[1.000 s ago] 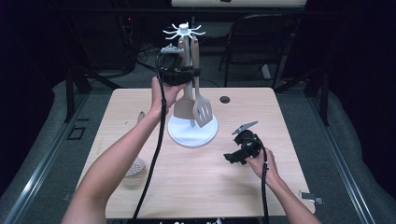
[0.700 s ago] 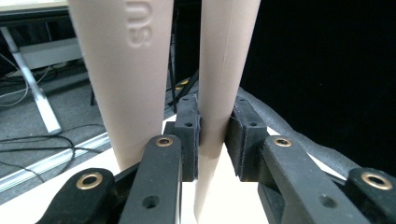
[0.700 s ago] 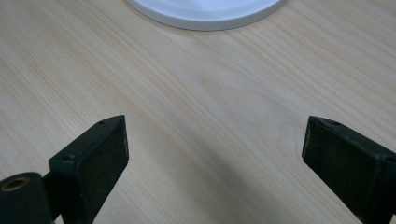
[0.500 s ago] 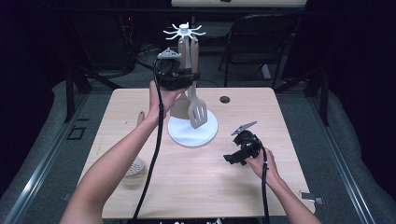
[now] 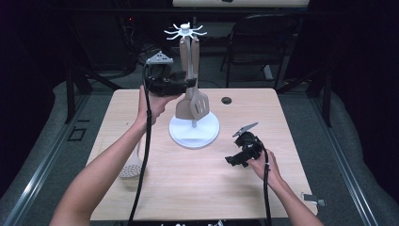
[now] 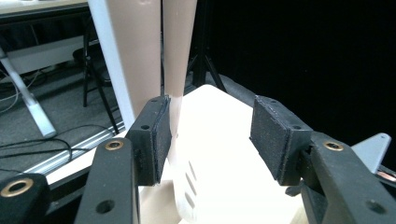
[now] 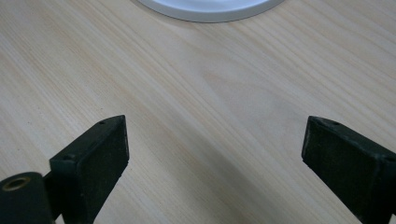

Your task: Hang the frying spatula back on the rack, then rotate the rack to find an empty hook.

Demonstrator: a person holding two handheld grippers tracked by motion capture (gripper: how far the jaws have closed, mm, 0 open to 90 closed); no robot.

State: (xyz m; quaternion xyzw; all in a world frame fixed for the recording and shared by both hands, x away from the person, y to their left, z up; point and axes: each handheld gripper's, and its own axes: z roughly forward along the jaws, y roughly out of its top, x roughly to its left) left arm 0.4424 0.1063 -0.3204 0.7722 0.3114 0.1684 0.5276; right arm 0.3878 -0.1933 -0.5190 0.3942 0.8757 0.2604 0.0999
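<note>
the left tongs (image 5: 188, 84) are being held up above the pale wooden counter (image 5: 197, 197) beside a white utensil stand (image 5: 194, 129), whose round base is resting near the middle of the counter. two beige utensils are hanging from the hooked top (image 5: 186, 32) of the stand: a solid spatula (image 5: 183, 106) and a slotted turner (image 5: 200, 103), side by side and close to the stand's post. in the left gripper view the left tongs (image 6: 210, 133) are being kept wide apart, with the slotted turner's handle (image 6: 176, 56) passing between the jaws; one pad (image 6: 156, 137) is being pressed against or lying just beside that handle, and the other pad is standing clear of it, so nothing is being clamped. the white post (image 6: 109, 60) is being seen just behind.

the right tongs (image 5: 234, 160) are being rested low on the counter, to the right of the stand's base and apart from it. in the right gripper view the right tongs (image 7: 212, 149) are being held wide open over bare wood, with the rim of the white base (image 7: 210, 11) being seen ahead.

a white slotted spoon (image 5: 131, 165) is lying on the counter near its left edge, partly hidden by the left forearm.
</note>
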